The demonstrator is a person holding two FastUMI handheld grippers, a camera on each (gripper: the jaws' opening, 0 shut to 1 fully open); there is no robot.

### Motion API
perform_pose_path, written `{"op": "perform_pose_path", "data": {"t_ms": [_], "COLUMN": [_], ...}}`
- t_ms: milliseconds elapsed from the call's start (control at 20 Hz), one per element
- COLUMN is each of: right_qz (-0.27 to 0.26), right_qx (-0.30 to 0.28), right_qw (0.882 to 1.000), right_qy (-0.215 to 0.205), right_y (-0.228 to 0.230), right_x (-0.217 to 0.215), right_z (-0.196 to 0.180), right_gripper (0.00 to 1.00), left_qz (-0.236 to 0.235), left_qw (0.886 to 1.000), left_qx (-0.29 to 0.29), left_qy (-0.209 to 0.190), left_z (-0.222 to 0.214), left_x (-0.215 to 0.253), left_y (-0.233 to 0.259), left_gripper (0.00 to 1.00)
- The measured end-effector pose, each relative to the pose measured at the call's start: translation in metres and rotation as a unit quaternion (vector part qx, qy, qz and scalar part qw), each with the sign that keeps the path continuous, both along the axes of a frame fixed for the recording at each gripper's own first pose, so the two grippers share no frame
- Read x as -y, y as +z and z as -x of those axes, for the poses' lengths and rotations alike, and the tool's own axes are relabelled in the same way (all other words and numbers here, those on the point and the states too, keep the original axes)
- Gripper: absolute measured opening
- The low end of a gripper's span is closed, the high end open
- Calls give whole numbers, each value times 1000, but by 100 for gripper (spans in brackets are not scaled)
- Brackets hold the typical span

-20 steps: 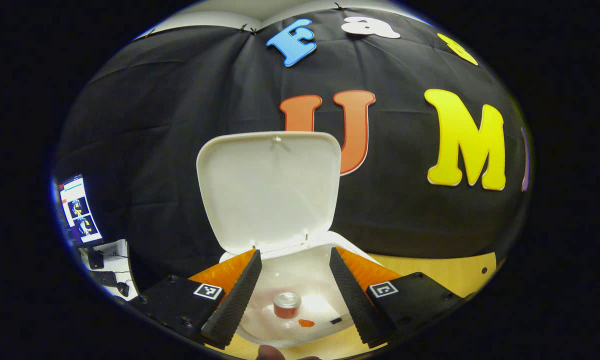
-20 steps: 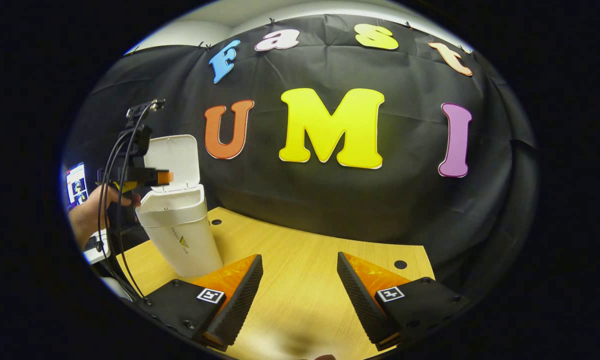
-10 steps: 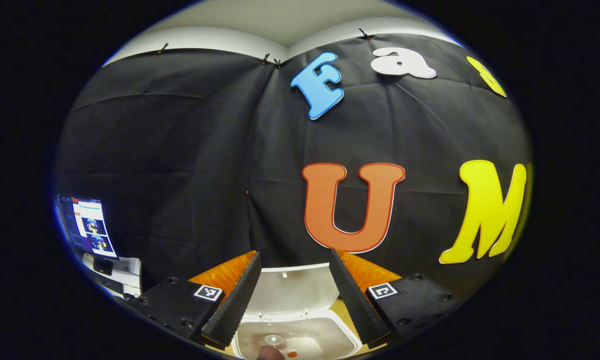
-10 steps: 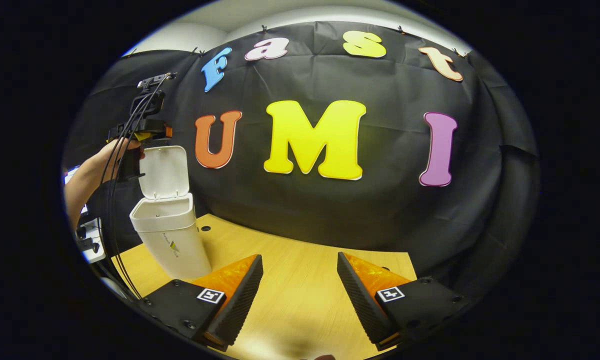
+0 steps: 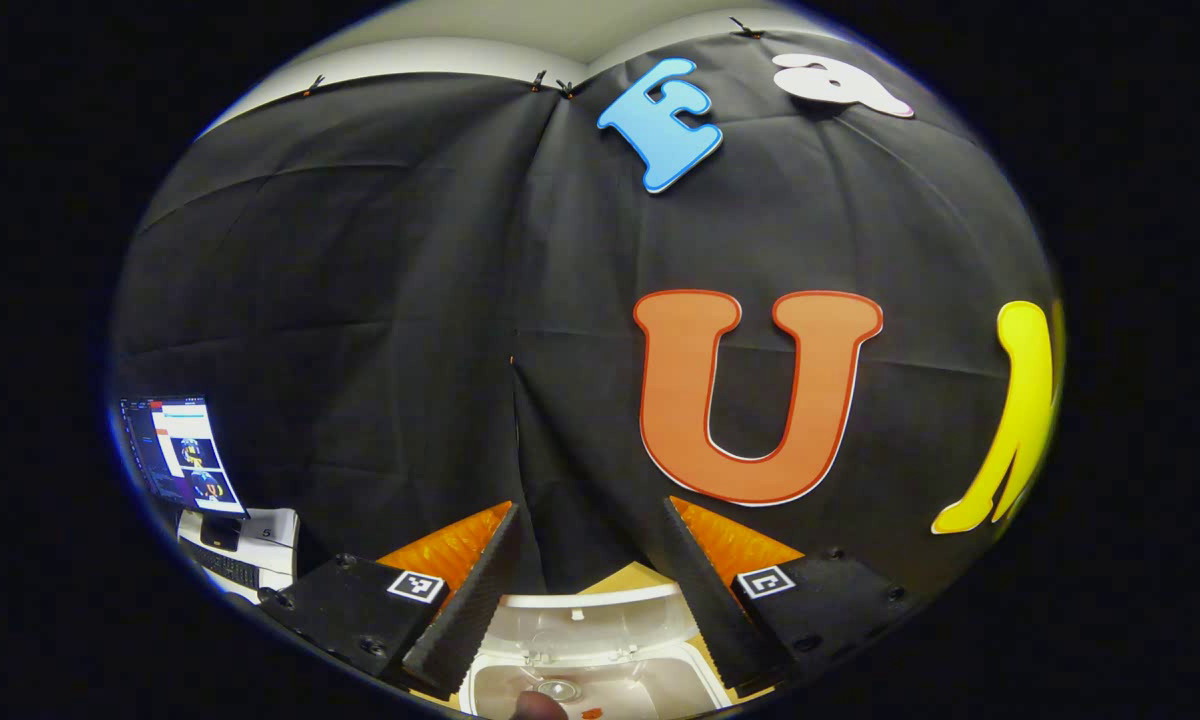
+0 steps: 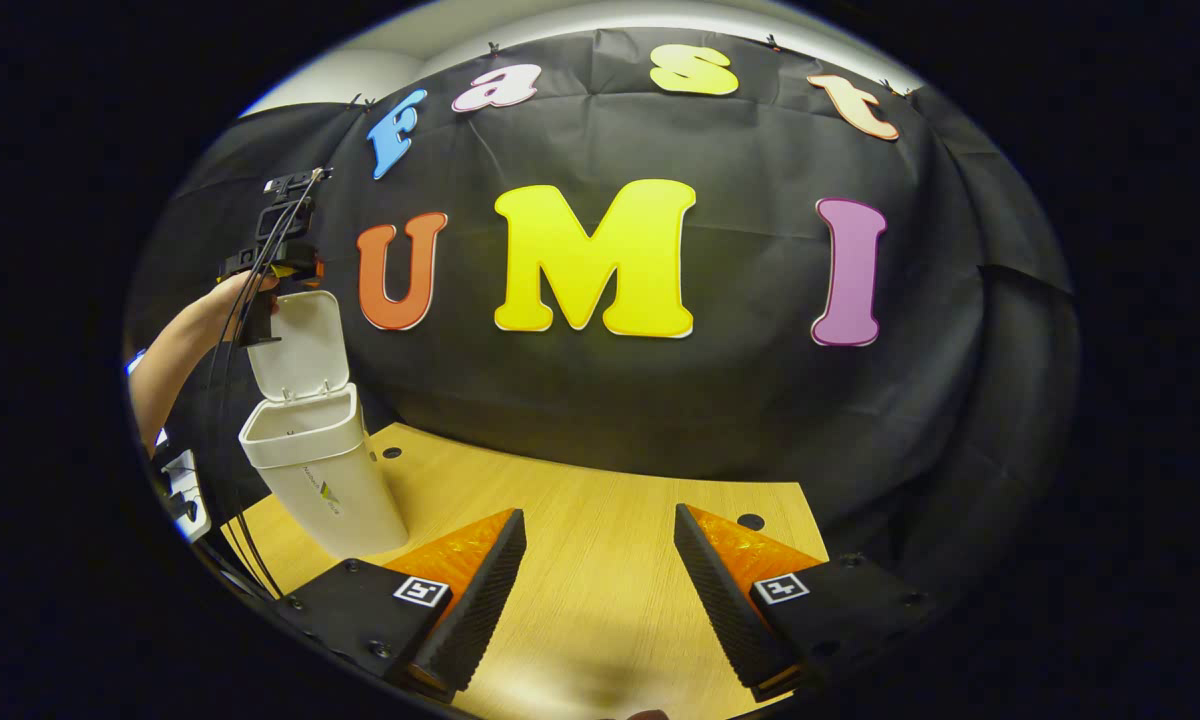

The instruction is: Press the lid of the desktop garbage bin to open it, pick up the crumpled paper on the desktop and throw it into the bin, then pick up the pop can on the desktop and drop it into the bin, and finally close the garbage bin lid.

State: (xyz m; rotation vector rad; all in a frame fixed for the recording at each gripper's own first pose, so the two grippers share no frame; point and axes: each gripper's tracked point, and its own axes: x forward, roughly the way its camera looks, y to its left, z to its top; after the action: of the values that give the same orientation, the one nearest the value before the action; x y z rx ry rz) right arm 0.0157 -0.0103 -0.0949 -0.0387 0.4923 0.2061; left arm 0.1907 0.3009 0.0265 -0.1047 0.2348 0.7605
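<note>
White plastic makes the bin [image 6: 320,470], which stands on the wooden desktop [image 6: 600,560] near its far left corner, with the lid [image 6: 300,345] raised upright on its hinge. In the left gripper view the open mouth of the bin lies directly below, and the top of the pop can [image 5: 557,689] is visible inside on the bottom, beside a small orange spot that I cannot identify. The crumpled paper I cannot make out inside.

The left gripper [image 5: 590,590] has its 2 fingers spread apart with nothing between them. In the right gripper view a hand [image 6: 235,295] holds it high, at the top edge of the lid, probably so that it can push the lid down from above.

The right gripper [image 6: 600,590] is also spread and holds nothing; it hangs over the bare desktop, well apart from the bin, I think to keep out of the way.

My judgement is that only the closing of the lid remains.
</note>
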Motion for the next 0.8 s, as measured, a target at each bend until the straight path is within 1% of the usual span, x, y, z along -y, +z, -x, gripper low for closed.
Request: {"op": "perform_pose_path", "data": {"t_ms": [50,150,300,450,600,700,800], "right_qz": [-4,-10,-11,-19,-14,-19,-28], "right_qx": [-6,-11,-12,-18,-24,-23,-21], "right_qw": [1000,1000,1000,1000,999,998,998], "right_qy": [-6,-14,-7,16,43,50,56], "right_y": [-4,-8,-11,-18,-26,-27,-26], "right_x": [3,9,11,6,6,5,1], "right_z": [-1,-1,1,9,18,20,21], "right_gripper": [94,94,94,94,94,94,94], "left_qz": [6,7,12,14,37,48,44], "left_qw": [1000,1000,999,999,999,998,998], "left_qx": [-7,-3,-26,-29,-23,-27,-27], "left_qy": [10,9,24,29,25,24,25], "left_z": [4,2,11,31,55,76,95], "left_x": [-1,1,5,31,62,84,96], "left_y": [-5,0,-7,-12,-32,-51,-65], "left_gripper": [90,90,92,91,91,91,91]}}
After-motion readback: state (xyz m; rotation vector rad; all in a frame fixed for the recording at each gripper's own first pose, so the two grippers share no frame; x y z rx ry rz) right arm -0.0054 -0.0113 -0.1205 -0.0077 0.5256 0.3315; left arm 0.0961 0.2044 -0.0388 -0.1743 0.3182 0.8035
